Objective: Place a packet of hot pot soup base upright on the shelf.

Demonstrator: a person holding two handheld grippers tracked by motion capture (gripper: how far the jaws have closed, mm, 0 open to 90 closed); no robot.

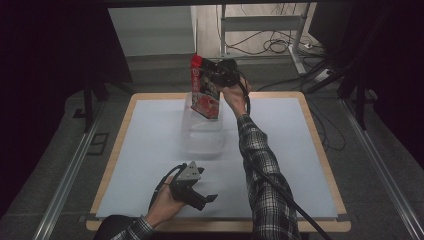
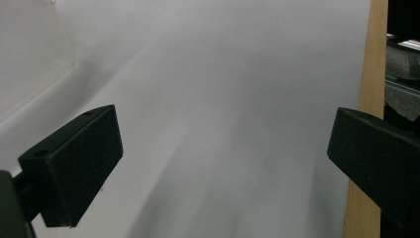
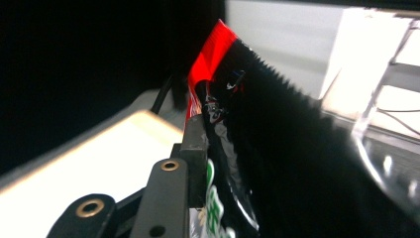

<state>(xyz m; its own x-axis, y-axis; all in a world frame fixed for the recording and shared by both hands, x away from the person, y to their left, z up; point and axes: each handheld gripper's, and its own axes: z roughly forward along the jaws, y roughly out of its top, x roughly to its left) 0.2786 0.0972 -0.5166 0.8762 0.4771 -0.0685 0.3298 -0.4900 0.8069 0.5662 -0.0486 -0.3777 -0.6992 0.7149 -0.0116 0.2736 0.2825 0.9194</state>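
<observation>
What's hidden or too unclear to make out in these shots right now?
- Print on the red snack bag: too small in the high view, too close and dark in the right gripper view.
- Inside of the clear container: faint, the bag covers its top.
- Right gripper jaws: dark against the bag.

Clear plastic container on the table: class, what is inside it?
The red snack bag, held by the right claw, dips into the clear container. Glare hides anything else inside.
</observation>
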